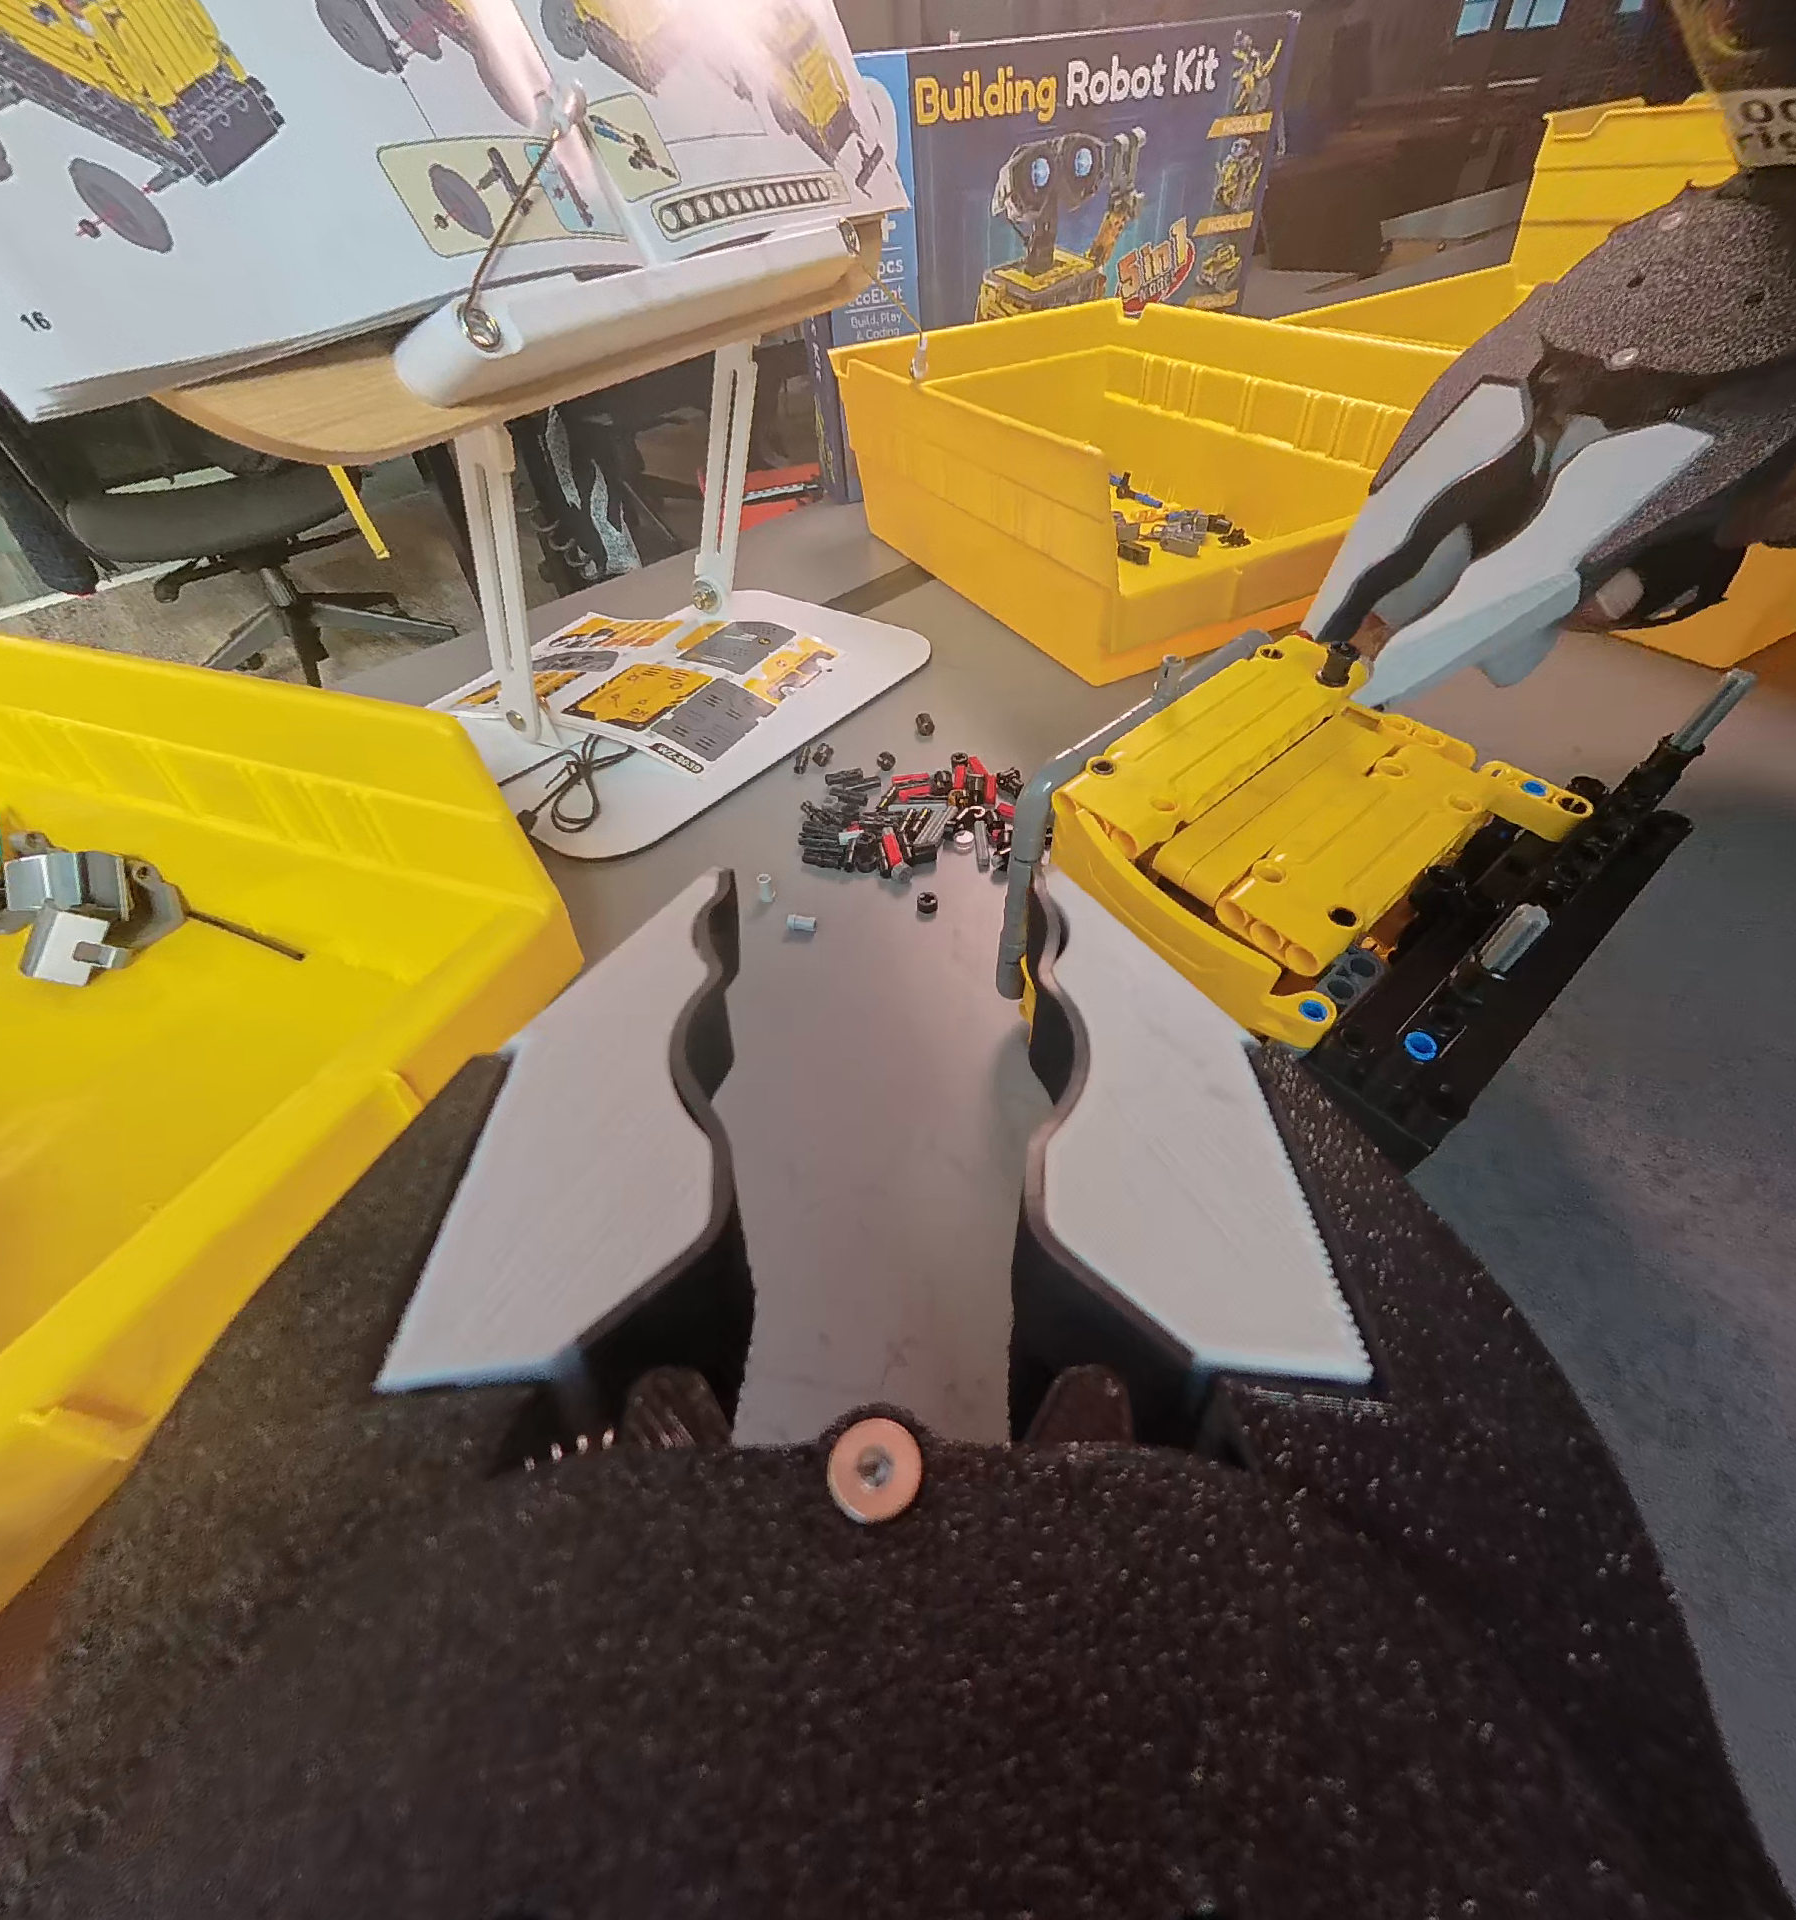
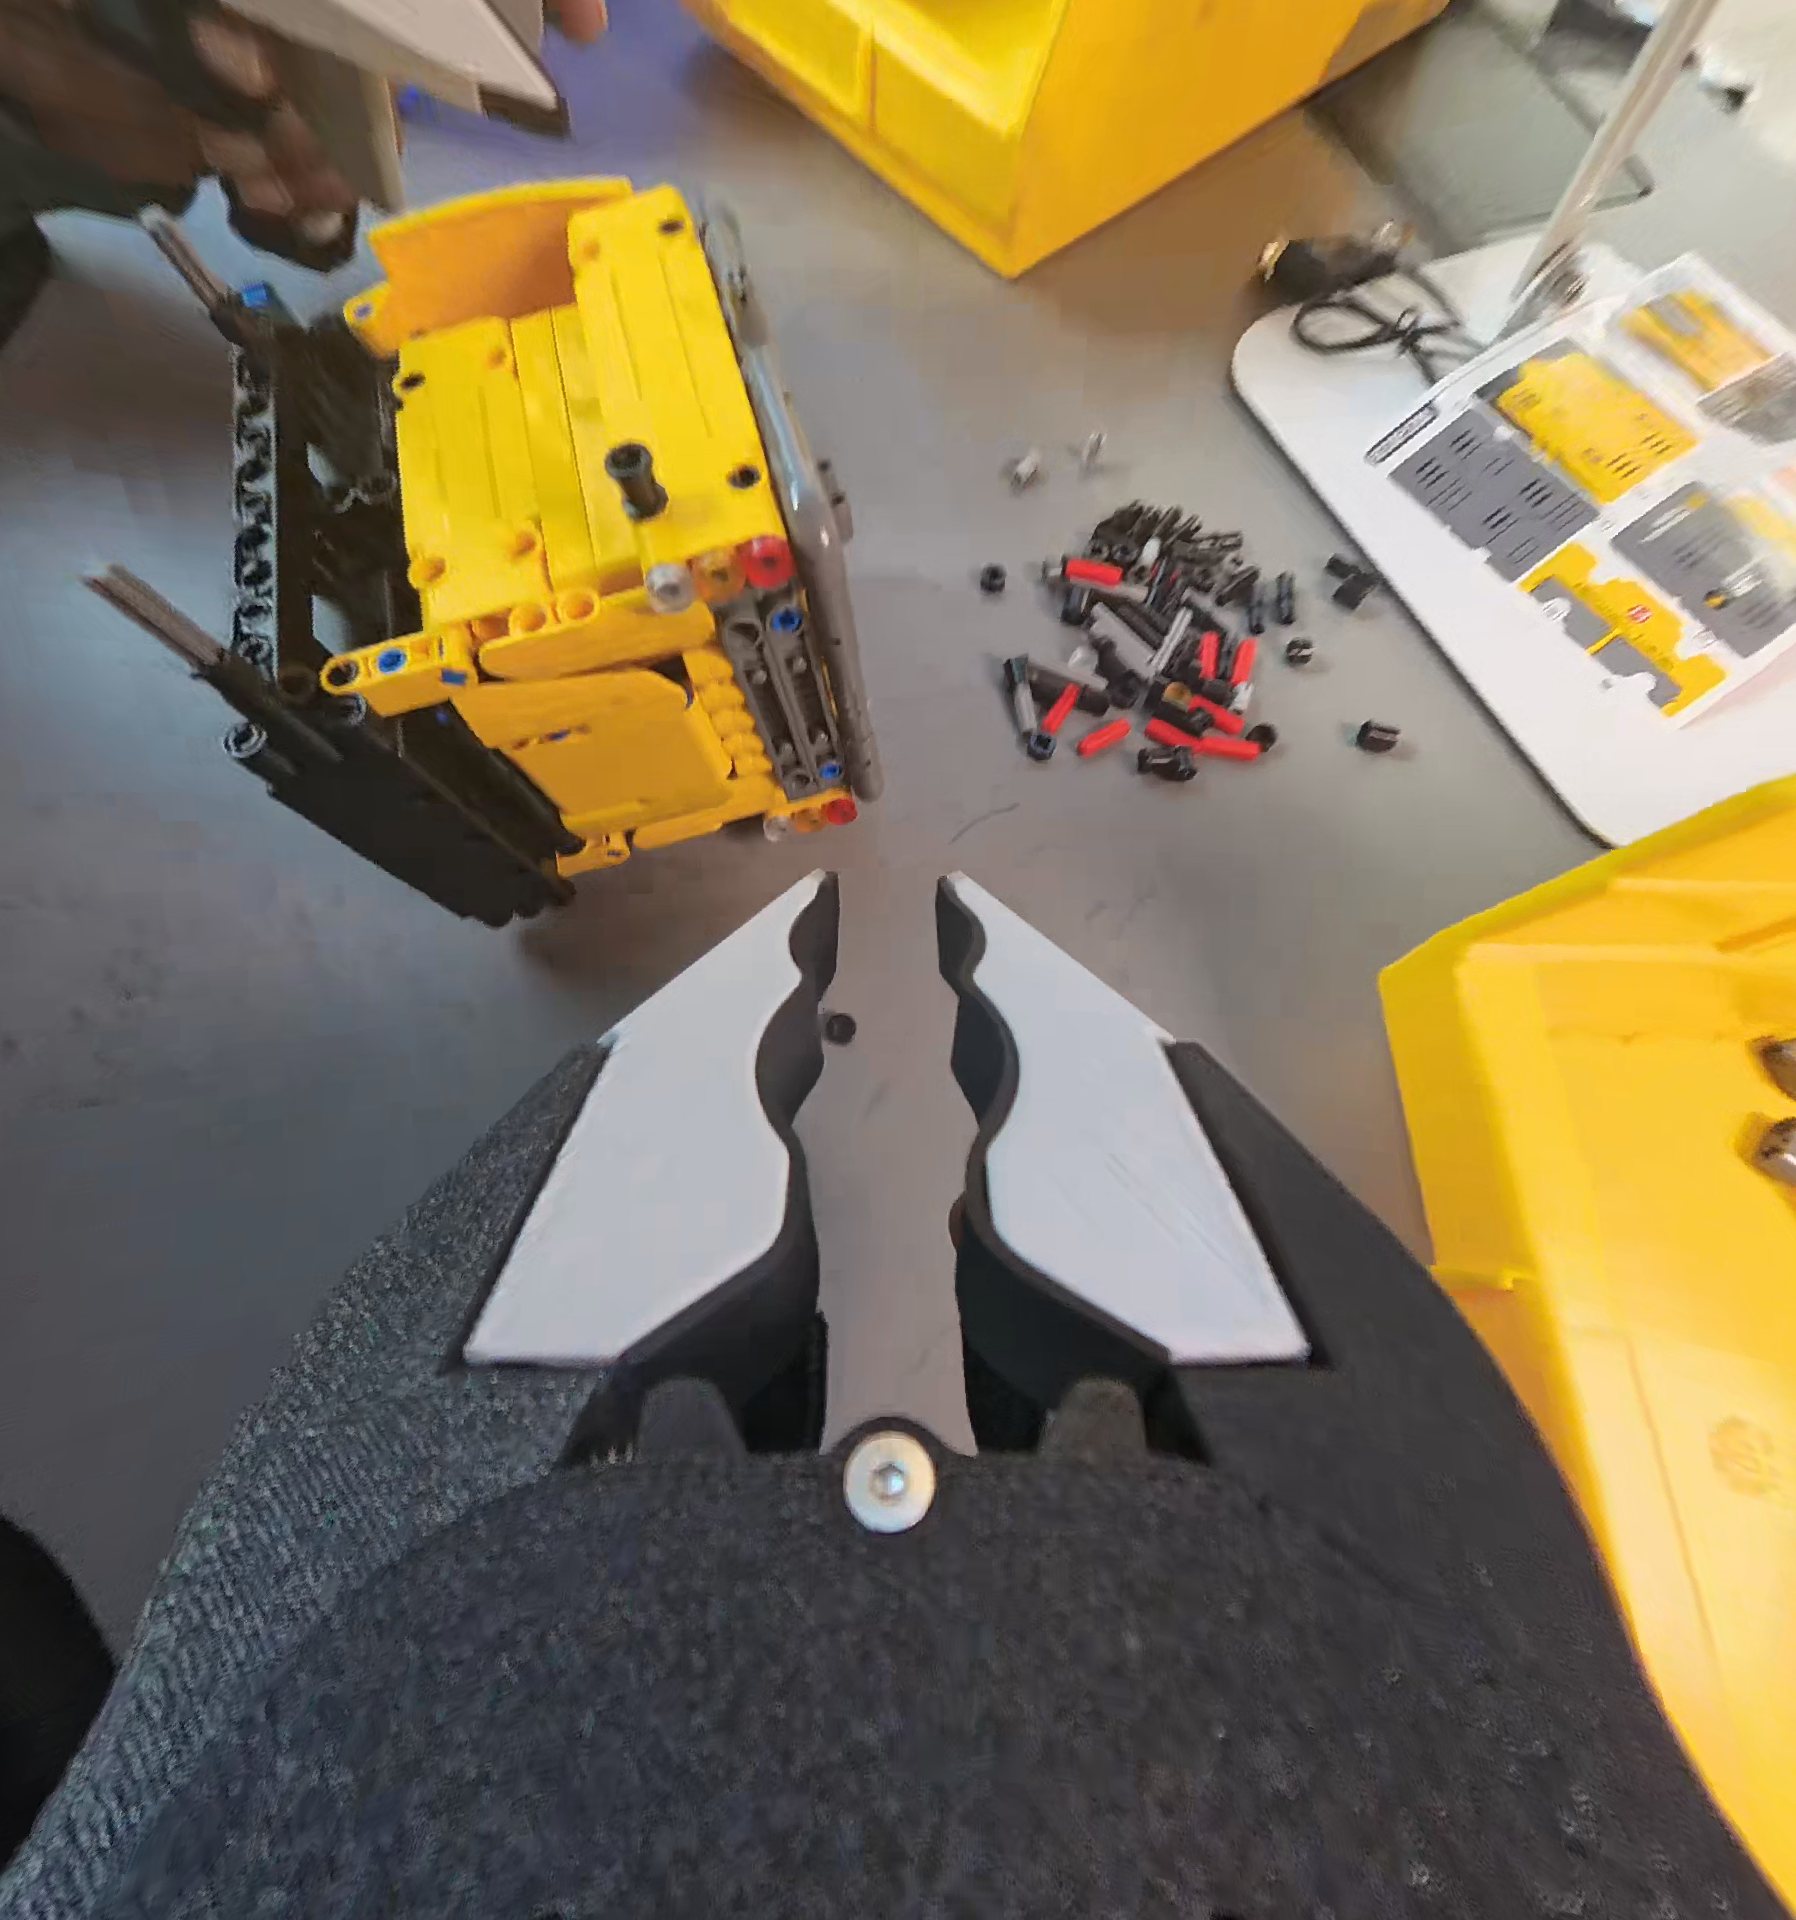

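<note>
Our left gripper (image 1: 883, 894) gapes wide, empty, beside the yellow model (image 1: 1278, 790) — our right gripper (image 2: 886, 883), narrowed and empty, hovers near its black pin (image 2: 632, 476).

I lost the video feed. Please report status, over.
Left gripper open, empty, beside model. Right gripper open, empty, near black pin in model. Loose pins close by.
</note>
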